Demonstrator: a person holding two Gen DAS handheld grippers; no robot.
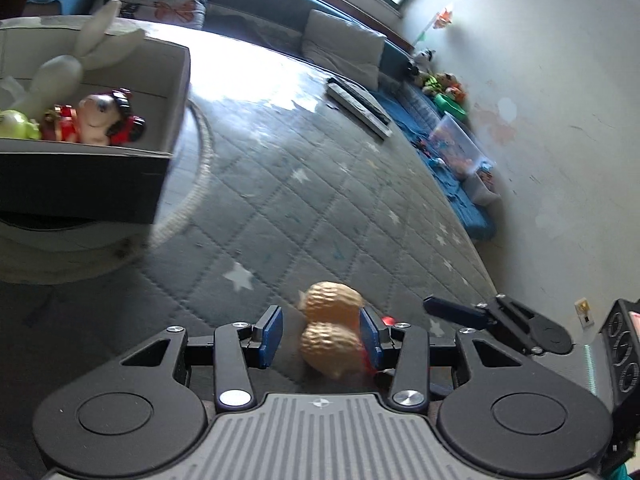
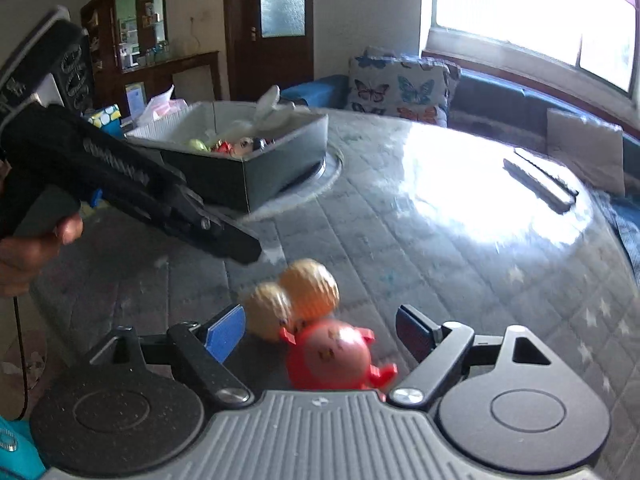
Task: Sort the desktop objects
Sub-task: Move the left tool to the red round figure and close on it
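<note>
The left tool (image 1: 319,335) stood open around the peanut toy (image 1: 331,336), low in the frame on the quilted surface (image 1: 320,184). One pad touched it; the other stood apart. The peanut's long axis pointed away from the camera. The right tool (image 2: 320,334) stood open around the red pig toy (image 2: 336,360). Best to center each toy, squeeze gently, then carry it to the box (image 1: 176,92) at upper left.

One peanut toy (image 2: 294,300), one red pig toy (image 2: 336,356) (touching), one box (image 2: 280,160)
</note>
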